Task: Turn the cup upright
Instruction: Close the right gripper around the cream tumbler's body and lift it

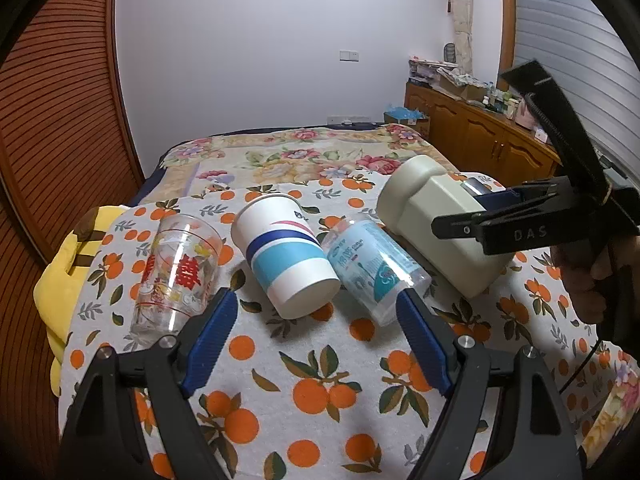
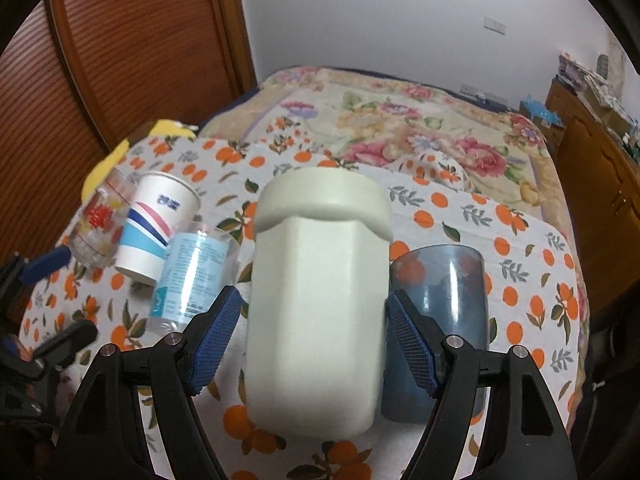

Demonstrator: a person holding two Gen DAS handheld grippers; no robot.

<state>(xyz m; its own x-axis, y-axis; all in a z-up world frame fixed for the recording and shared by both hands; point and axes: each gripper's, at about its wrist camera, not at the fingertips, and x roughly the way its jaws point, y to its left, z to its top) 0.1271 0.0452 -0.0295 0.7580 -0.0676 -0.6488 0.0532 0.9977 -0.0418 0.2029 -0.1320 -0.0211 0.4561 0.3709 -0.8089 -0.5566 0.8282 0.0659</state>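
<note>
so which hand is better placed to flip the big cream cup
Right. Its tool is open with the cream plastic cup, lying on its side, between its blue fingers. The left tool faces the striped paper cup.

Five cups in a row on the orange-print cloth, all lying tipped on their sides. From the left: clear glass tumbler with red and yellow print (image 1: 176,276), white paper cup with blue and teal bands (image 1: 286,256), clear plastic cup with pale blue label (image 1: 374,268), large cream plastic cup with a thick rounded rim (image 2: 320,292), smoky blue translucent plastic cup (image 2: 444,300). Mouths pointing away, bases toward the cameras. Paper and labelled cups touching; cream cup just beside the blue one.
</note>
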